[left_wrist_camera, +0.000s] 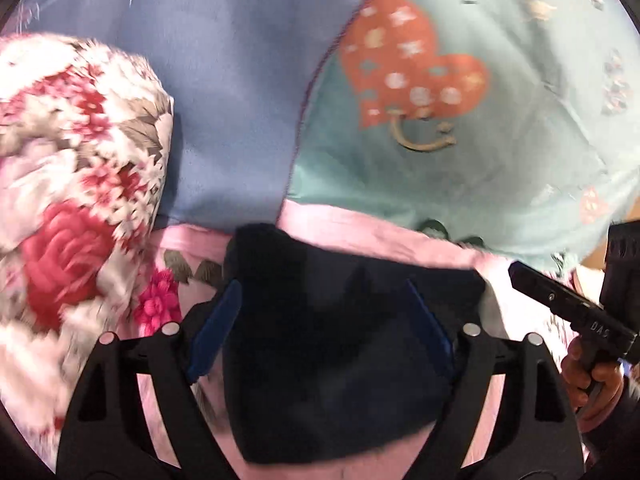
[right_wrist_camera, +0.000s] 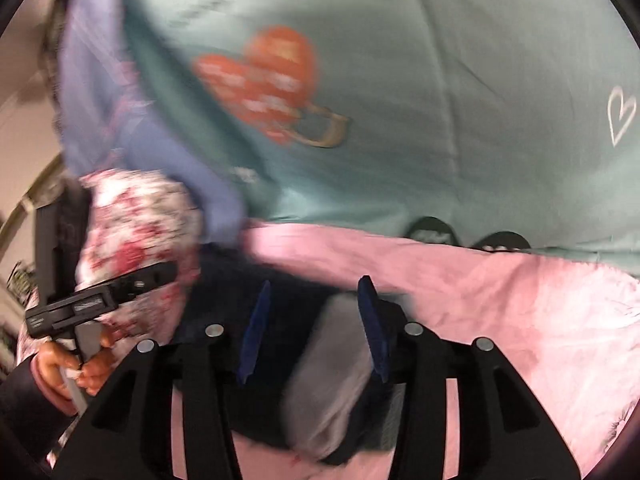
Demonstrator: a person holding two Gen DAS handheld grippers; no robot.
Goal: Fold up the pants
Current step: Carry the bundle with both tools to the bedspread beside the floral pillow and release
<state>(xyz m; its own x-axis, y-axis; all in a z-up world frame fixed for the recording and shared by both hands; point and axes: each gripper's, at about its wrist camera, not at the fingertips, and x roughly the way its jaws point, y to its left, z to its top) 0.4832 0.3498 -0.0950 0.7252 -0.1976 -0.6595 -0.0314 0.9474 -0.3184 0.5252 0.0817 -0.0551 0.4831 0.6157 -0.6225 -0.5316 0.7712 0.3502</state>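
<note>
Both jaws apart: left gripper (left_wrist_camera: 320,332) straddles dark pants (left_wrist_camera: 336,360), right gripper (right_wrist_camera: 316,328) too. Risk: closing snags pink sheet (right_wrist_camera: 500,300) underneath, fold drags bedding, honestly.

The bed is covered by a pink sheet (right_wrist_camera: 520,304). On the sheet lie the dark pants (left_wrist_camera: 340,360), a mint blanket (left_wrist_camera: 460,152) with an orange heart print, a blue cloth (left_wrist_camera: 236,100) beside it, and a floral quilt (left_wrist_camera: 80,168) at the left.
</note>
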